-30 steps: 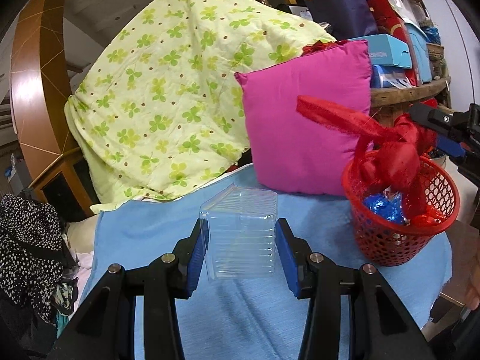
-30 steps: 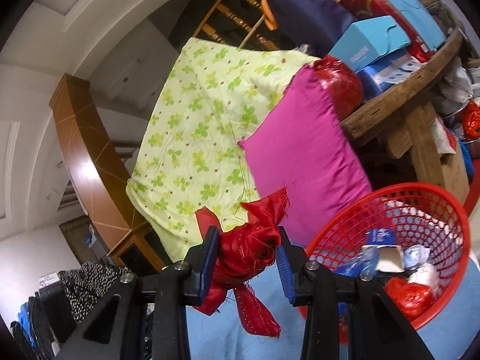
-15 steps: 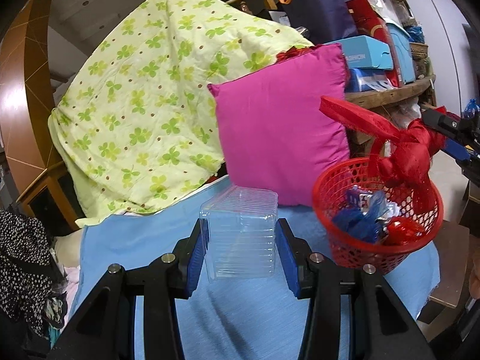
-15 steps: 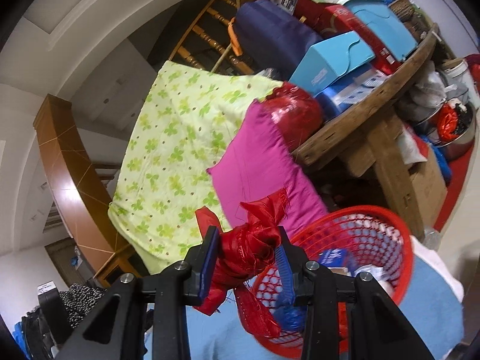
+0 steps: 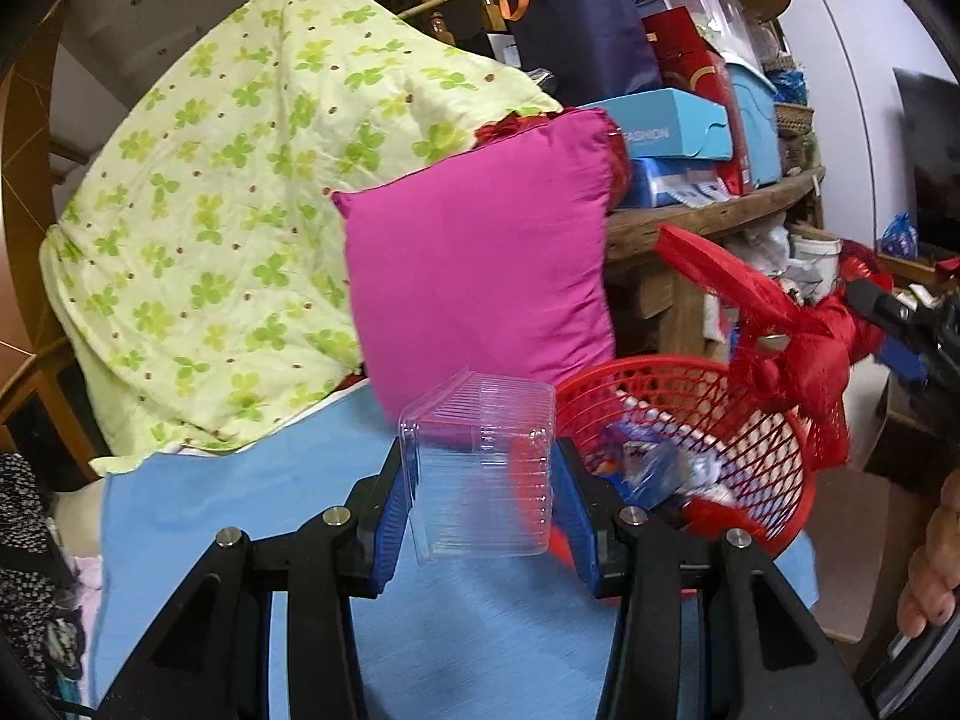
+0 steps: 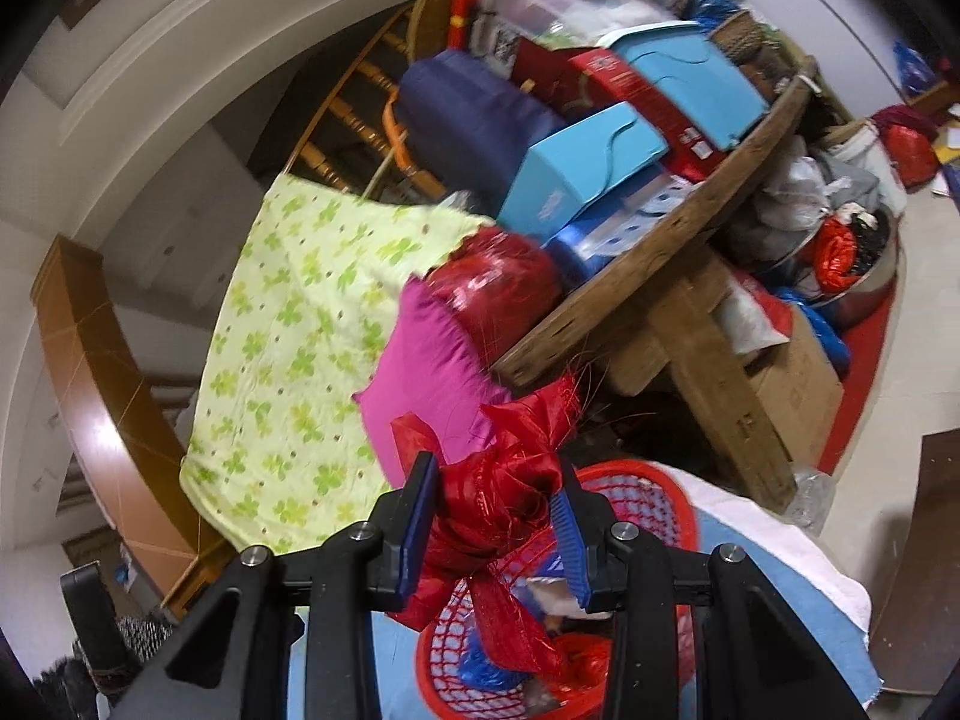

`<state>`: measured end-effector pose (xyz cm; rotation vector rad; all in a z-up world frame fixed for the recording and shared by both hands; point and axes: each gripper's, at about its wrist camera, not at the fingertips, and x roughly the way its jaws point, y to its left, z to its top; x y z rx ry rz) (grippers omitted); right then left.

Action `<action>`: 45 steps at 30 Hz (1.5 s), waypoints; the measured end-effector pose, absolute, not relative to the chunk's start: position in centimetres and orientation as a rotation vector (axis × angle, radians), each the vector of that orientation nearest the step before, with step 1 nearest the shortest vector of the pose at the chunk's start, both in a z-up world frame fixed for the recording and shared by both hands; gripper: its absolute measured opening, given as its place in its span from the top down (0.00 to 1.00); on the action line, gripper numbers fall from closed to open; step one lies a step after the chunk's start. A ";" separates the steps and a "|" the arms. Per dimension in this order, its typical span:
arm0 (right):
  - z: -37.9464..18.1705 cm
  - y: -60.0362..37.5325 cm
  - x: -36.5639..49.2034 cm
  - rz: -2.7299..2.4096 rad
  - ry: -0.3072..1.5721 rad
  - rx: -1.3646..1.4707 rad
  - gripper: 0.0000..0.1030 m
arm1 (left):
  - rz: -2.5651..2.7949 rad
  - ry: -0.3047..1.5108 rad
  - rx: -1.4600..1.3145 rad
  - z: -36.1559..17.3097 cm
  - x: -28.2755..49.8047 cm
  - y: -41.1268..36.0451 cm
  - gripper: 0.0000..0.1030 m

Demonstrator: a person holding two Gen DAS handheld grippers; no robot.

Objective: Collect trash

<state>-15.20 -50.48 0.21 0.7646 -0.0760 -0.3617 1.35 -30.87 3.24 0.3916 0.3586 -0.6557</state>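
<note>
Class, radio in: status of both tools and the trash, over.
Left tool shut on clear plastic box. Right tool shut on red ribbon, above red basket. Nothing blocking.

Left gripper (image 5: pixel 480 510): matte black plastic body, two angular arms with triangular cut-outs, each ending in a blue ribbed pad; four round silver screw heads across the top, two per arm. Right gripper (image 6: pixel 498 534): same build, black frame with triangular openings, blue ribbed pads on the inner faces of the fingers (image 6: pixel 418 525), four silver screw heads in a row. From the left wrist view the right gripper's side shows as a black bar with a blue pad and small silver fasteners. Right hand (image 5: pixel 933 558): bare skin, fingers curled over a dark handle, no sleeve visible.
</note>
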 end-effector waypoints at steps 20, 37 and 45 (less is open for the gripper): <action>-0.9 -52.7 -14.8 -0.417 -0.053 0.857 0.32 | -0.880 0.507 0.303 -0.3 3.0 -37.1 0.29; 2.1 -43.1 -8.8 -0.283 0.003 0.571 0.33 | -0.529 0.563 0.328 -4.2 7.6 -20.2 0.20; 2.3 -33.0 -3.4 -0.147 0.105 0.322 0.32 | -0.373 0.538 0.253 -4.4 9.0 -13.9 0.12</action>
